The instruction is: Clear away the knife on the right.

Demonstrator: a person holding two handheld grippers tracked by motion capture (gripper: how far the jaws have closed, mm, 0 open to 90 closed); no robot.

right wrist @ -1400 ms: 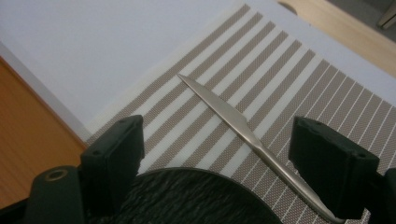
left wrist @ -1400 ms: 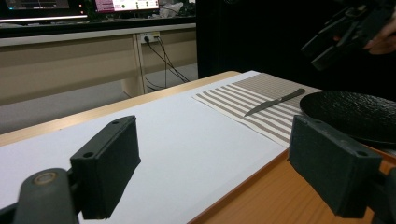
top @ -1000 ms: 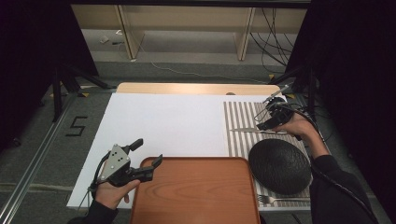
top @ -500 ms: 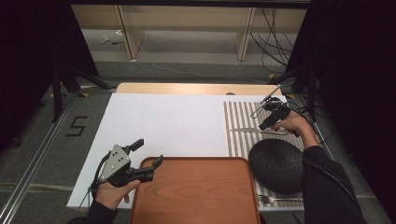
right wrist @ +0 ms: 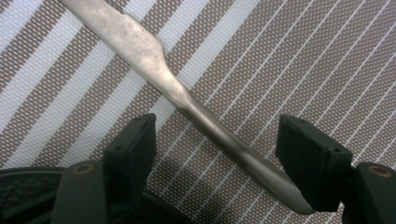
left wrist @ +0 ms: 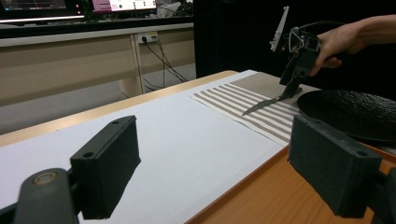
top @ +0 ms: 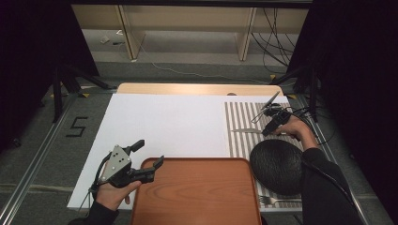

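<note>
Right gripper (right wrist: 215, 154), jaws spread, straddles the knife (right wrist: 187, 105) handle on the striped placemat (right wrist: 289, 56); thin, rigid, slick steel—grip mid-handle, blade toward 10 o'clock

A dull silver knife (right wrist: 177, 88) is lying on a placemat (top: 244, 140) striped in brown and white. A plate (top: 277, 164) is showing black with a textured surface, beside a reddish-brown tray (top: 197, 197). A white sheet (top: 164, 122) is covering the light wooden table (top: 187, 88). Both grippers' jaws are showing black.
</note>
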